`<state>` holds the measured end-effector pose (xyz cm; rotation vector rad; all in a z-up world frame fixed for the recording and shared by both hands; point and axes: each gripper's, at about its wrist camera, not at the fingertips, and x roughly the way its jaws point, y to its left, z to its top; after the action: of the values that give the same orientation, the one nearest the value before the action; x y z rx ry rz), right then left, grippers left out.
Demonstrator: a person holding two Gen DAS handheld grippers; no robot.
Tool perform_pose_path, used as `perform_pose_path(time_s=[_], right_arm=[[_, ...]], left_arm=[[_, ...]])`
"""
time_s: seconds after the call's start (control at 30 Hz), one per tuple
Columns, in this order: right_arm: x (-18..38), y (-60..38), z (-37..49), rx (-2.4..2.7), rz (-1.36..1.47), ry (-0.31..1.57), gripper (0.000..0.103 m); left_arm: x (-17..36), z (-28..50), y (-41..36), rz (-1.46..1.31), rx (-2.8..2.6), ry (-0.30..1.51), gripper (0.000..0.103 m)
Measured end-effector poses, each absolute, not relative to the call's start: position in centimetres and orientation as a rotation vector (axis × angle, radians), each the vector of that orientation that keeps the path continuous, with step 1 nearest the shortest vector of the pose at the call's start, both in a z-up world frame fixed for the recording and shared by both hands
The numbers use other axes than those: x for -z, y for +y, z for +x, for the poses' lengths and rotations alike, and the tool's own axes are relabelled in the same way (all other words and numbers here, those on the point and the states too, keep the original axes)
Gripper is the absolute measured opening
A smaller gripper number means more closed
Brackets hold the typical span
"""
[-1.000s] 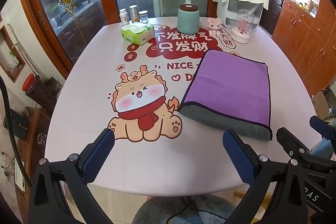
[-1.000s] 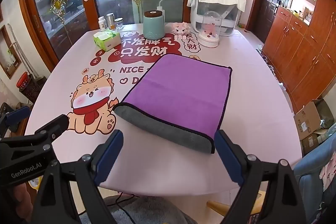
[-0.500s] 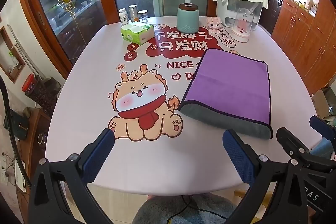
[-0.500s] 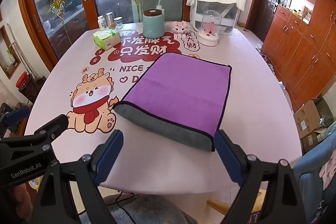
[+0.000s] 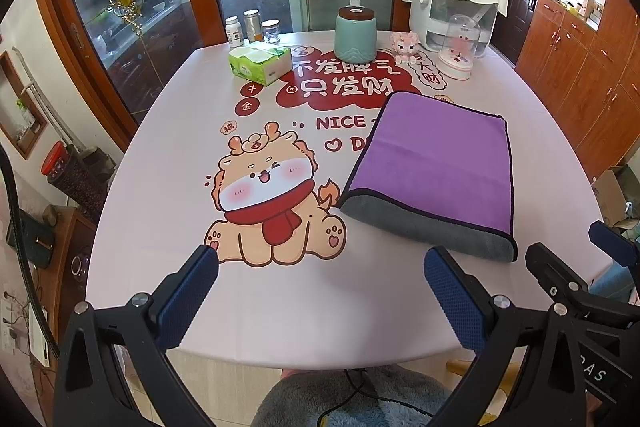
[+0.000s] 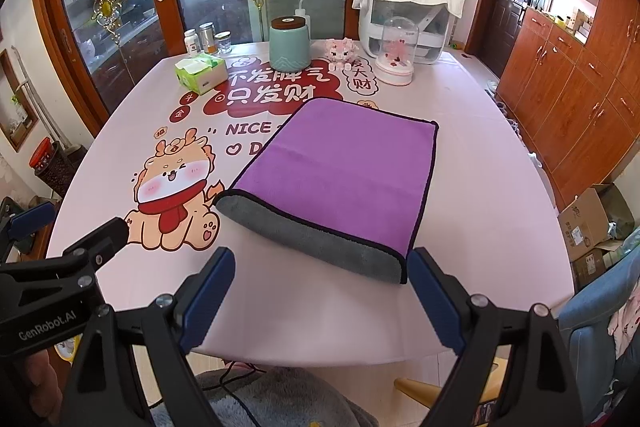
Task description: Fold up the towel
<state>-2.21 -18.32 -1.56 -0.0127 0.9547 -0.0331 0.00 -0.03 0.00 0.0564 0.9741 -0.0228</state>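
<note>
Both grippers hanging wide open over the near table edge, towel lying just beyond the right one.

The right gripper (image 6: 316,301) is holding nothing, its blue pads framing the towel's (image 6: 340,179) plush grey folded edge; the left gripper (image 5: 320,301), equally spread and empty, is sitting further left, so the right looks nearer. The purple microfibre towel is stretching away rightward along its long axis on the smooth printed tablecloth (image 5: 160,187), well short of the teal canister (image 5: 356,35).
</note>
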Motion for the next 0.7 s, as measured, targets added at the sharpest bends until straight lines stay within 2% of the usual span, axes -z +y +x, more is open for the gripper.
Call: perform_pose_path(time_s=[0.7], right_arm=[[1.5, -18.9, -2.9, 0.041, -0.006, 0.965, 0.089]], left_arm=[[0.2, -0.4, -1.0, 0.061, 0.03, 0.987, 0.102]])
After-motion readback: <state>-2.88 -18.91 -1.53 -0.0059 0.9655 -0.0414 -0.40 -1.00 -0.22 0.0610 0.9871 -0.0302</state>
